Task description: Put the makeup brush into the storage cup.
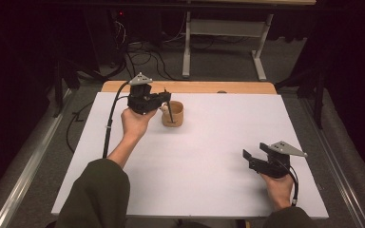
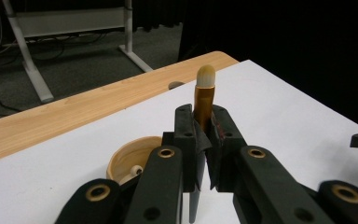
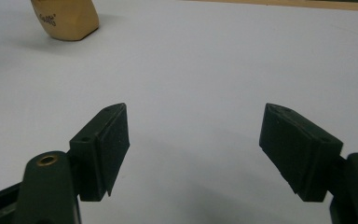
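Note:
A light wooden cup (image 1: pixel 172 114) (image 2: pixel 130 161) (image 3: pixel 67 18) stands on the white table top (image 1: pixel 209 156) toward the far left. My left gripper (image 1: pixel 165 98) (image 2: pixel 204 122) hangs just left of and above the cup, shut on a brush (image 2: pixel 204 88). The brush has a gold ferrule and a pale bristle tip that pokes out past the jaws. Its thin dark handle (image 1: pixel 170 112) slants down at the cup's rim. A small white knob lies inside the cup. My right gripper (image 1: pixel 253 155) (image 3: pixel 196 149) rests near the front right, open, with nothing between its jaws.
A wooden strip (image 1: pixel 195 87) runs along the table's far edge. Beyond it are a grey carpeted floor, loose cables and a white desk frame (image 1: pixel 223 28). A cable trails from each gripper toward the person.

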`<state>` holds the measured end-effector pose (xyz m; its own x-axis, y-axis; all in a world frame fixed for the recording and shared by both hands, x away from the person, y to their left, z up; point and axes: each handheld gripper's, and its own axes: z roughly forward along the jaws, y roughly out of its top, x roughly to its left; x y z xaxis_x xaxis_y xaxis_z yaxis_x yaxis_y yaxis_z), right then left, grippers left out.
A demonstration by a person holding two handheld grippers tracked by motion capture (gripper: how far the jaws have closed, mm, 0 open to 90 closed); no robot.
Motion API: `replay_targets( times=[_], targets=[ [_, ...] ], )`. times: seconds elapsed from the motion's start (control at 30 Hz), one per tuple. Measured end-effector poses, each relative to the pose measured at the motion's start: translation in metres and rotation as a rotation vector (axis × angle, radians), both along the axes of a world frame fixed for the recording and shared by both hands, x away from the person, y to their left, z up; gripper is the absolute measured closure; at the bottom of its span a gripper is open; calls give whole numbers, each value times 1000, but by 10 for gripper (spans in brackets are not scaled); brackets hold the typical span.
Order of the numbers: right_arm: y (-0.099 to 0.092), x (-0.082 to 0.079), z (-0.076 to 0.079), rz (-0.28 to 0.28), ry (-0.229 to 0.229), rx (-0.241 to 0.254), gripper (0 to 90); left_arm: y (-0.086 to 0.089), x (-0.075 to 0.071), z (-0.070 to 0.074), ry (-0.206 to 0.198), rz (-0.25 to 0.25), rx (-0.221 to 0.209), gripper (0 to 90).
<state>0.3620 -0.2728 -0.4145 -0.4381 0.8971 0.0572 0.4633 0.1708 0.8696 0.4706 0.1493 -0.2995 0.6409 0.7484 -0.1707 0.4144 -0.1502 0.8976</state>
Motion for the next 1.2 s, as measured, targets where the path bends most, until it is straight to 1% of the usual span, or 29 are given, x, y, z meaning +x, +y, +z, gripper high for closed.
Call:
replay_targets(
  times=[0.17,0.3,0.4,0.53,0.63,0.77,0.87,0.93,1.0,1.2],
  targets=[
    [0,0,0,1,-1,6,258,-1,6,1,-4,11,7,836],
    [-1,0,0,-3,1,11,258,-2,15,2,1,25,1,836],
    [-2,1,0,-3,-5,16,259,-5,20,4,0,36,1,836],
    [-1,0,0,1,-2,16,259,-10,25,3,3,46,8,836],
    [-1,0,1,0,-5,21,259,-13,27,3,0,47,14,836],
    [-2,0,1,3,-7,21,259,-16,30,5,-2,45,5,836],
    [-1,0,1,4,-8,20,260,-16,30,7,-6,45,3,836],
    [-1,0,1,2,-4,21,260,-16,30,8,-15,52,5,836],
    [-1,0,1,2,-2,22,260,-15,30,8,-15,58,5,836],
    [-1,0,1,9,-6,18,260,-15,35,3,-11,76,19,836]
  ],
)
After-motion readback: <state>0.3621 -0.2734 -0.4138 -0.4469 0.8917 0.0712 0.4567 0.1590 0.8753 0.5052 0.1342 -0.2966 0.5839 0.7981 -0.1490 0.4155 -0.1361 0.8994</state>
